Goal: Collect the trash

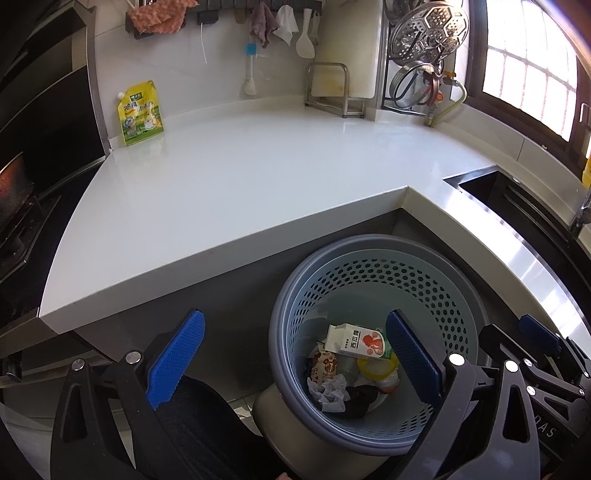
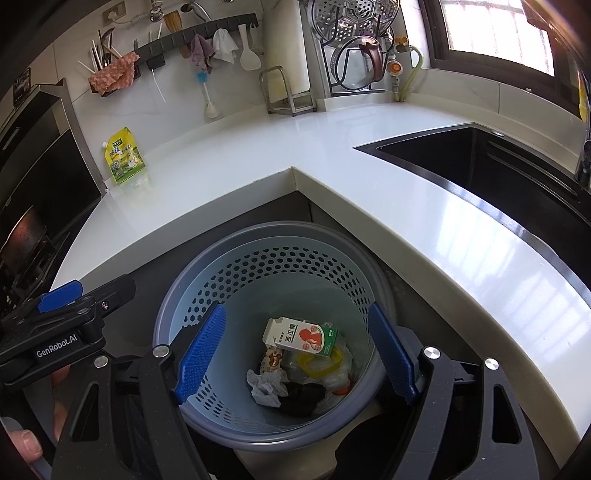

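With both sets of jaws being held spread and empty, the light, floppy yellow pouch (image 1: 140, 114) at ten o'clock on the tabletop (image 1: 240, 177) is being judged best pinched at its flat top edge.

Clearance and obstructions, white L-shaped counter corner with bin below

White glossy stone countertop (image 2: 229, 177): broad bare span; only a yellow-green spouted pouch (image 2: 123, 157) upright at 10 o'clock beside the black hood panel (image 2: 44, 162). Back wall, 12 o'clock: steel cutting-board rack (image 2: 286, 92), wire rack of steel steamer trays and lids (image 2: 354, 48), hanging cloths and white spatula on a dark rail (image 2: 199, 33). Black recessed sink (image 2: 480, 170) at 2 o'clock. Round grey-blue perforated plastic basket (image 2: 280, 258) at 6 o'clock, mouth unobstructed, litter at the bottom only; the counter's inner corner edge (image 2: 293, 173) stands above its far rim.
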Demonstrator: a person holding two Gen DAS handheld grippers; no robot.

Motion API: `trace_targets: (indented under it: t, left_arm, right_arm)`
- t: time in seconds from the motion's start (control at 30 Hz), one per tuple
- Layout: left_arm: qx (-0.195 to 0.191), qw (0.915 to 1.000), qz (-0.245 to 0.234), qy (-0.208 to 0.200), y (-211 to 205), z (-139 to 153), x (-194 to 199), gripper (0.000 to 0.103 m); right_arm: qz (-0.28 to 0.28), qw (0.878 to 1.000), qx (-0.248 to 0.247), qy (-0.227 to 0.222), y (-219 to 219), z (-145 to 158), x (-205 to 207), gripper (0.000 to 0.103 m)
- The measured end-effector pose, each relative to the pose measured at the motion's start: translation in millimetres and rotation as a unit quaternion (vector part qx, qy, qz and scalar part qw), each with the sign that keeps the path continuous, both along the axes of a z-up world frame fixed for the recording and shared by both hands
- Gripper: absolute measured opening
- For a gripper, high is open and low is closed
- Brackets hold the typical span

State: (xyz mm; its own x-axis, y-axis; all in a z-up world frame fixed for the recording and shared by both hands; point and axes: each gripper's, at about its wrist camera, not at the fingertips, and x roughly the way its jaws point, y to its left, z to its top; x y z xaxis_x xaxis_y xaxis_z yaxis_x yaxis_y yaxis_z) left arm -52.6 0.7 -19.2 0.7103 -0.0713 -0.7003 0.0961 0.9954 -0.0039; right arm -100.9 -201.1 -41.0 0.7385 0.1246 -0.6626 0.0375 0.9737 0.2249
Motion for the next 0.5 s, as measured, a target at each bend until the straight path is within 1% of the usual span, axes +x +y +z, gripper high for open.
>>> trace_targets:
  t: [0.5]
  left_arm:
    - [0.006, 1.0, 0.001, 0.003, 0.3, -1.6, 0.4, 0.097]
  right_arm:
    - [0.001, 1.0, -0.001, 0.0, 0.7, 0.9, -0.3, 0.076]
